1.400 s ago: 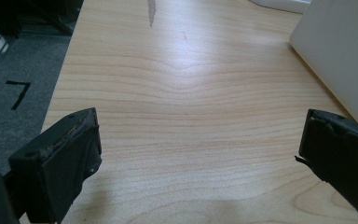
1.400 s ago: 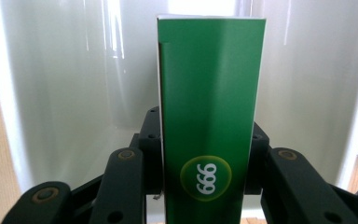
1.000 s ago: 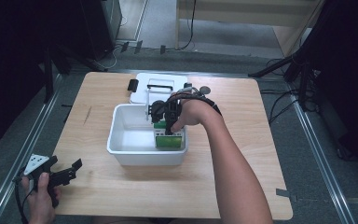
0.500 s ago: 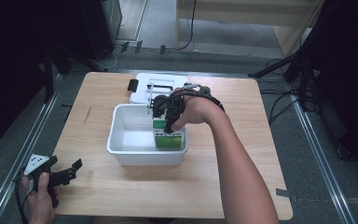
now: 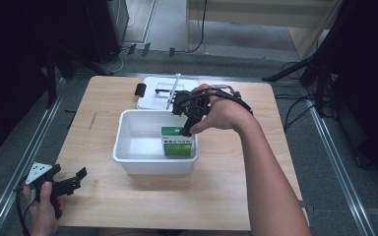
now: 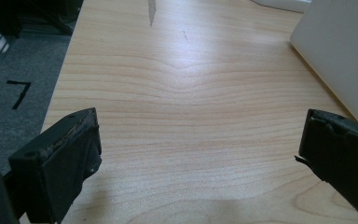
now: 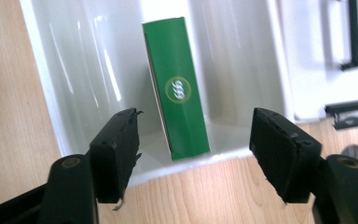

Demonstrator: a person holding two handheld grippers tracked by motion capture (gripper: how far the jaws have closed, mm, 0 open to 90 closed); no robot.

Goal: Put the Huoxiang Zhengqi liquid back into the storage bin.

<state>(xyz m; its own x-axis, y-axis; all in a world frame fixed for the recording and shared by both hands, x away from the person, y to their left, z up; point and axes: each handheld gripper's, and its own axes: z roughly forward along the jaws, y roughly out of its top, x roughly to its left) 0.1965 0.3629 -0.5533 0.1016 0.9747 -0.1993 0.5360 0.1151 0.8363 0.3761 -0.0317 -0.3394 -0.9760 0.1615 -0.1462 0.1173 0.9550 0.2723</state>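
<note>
Wooden table carries the white bin; my right gripper, jaws just opening and empty, hangs above the green box standing inside. I'd lift straight clear. Left gripper rests wide, empty.

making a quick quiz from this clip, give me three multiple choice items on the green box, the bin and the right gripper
1. Where is the green box?
A. in the white bin
B. on the lid
C. on the floor

2. How many boxes lie in the bin?
A. three
B. one
C. none

3. The right gripper is:
A. shut on the box
B. shut on the bin's rim
C. open, its jaws apart above the box

A: the box stands inside the bin's walls. B: a single green box is there. C: the jaws have just been opening, nothing pressed between them.
</note>
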